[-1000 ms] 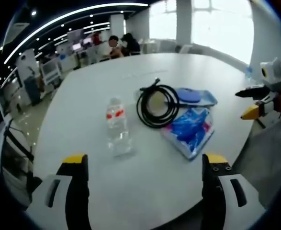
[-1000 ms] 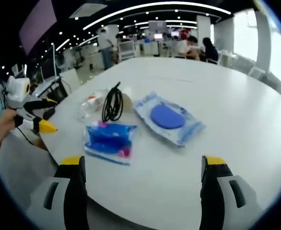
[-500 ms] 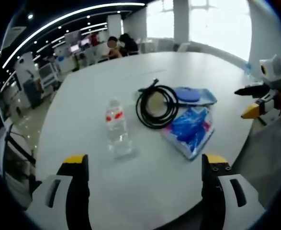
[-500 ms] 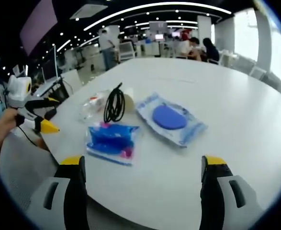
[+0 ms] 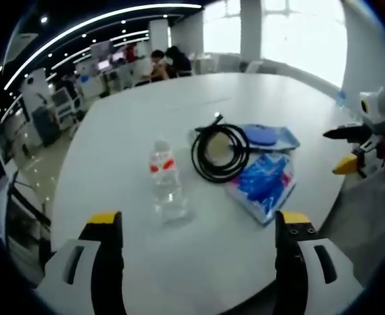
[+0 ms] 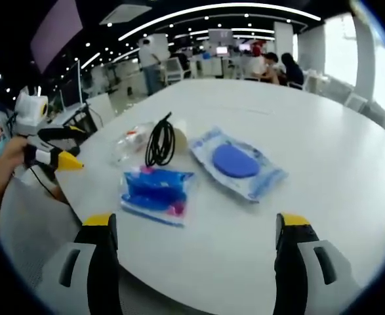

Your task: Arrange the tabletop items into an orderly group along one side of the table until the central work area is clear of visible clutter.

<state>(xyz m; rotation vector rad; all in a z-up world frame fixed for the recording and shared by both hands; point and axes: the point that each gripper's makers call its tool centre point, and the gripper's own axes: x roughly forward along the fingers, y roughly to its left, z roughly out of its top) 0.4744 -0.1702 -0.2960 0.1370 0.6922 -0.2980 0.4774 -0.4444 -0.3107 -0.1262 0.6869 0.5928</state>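
Left tongs (image 5: 195, 226) and right tongs (image 6: 195, 226), both spread apart and holding nothing, hover over the white worktop (image 5: 140, 125). I take the coiled black cable (image 5: 220, 151) as landmark: clear water bottle (image 5: 166, 180) just beside it, blue packet (image 5: 263, 186) touching its near side, blue-disc pouch (image 5: 271, 136) tucked behind it.

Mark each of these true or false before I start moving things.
1. The bottle lies on its side on the table. True.
2. The left gripper is shut on the cable. False: it is open and empty; the cable lies coiled on the table.
3. The round blue pad's packet lies flat on the table. True.
4. The blue packet is stacked on the bottle. False: it lies on the table, apart from it.
5. The right gripper is open. True.
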